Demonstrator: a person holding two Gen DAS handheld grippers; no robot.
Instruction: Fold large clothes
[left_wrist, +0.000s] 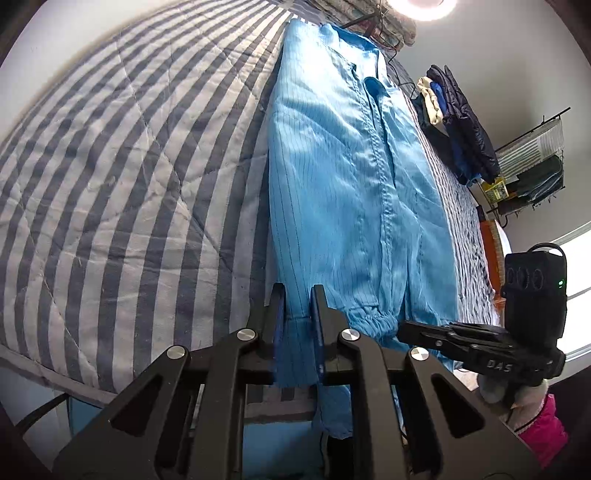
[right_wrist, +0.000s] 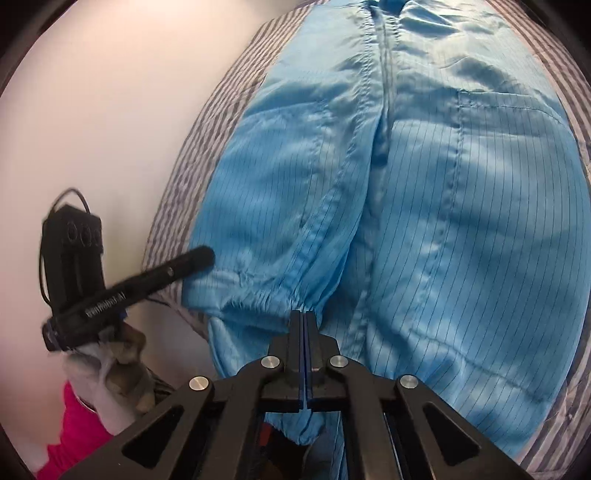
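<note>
A light blue pinstriped garment (left_wrist: 332, 166) with a stitched front placket lies lengthwise on a striped bed cover. My left gripper (left_wrist: 297, 297) is shut on its near hem, and a strip of blue cloth shows between the two black fingers. In the right wrist view the same garment (right_wrist: 461, 221) fills the frame. There my right gripper (right_wrist: 304, 316) is shut, pads together, with the gathered elastic cuff (right_wrist: 258, 291) puckering into its tip. The left wrist view shows the right gripper (left_wrist: 404, 328) from the side at that cuff. The left gripper (right_wrist: 203, 257) reaches the garment's left edge.
The grey-and-white striped quilt (left_wrist: 110, 166) spreads wide to the garment's left. A pile of dark clothes (left_wrist: 461, 122) lies at the bed's far right edge, a wire rack (left_wrist: 532, 166) behind it. A gloved hand (right_wrist: 122, 362) with a pink sleeve (right_wrist: 77, 424) holds the left gripper.
</note>
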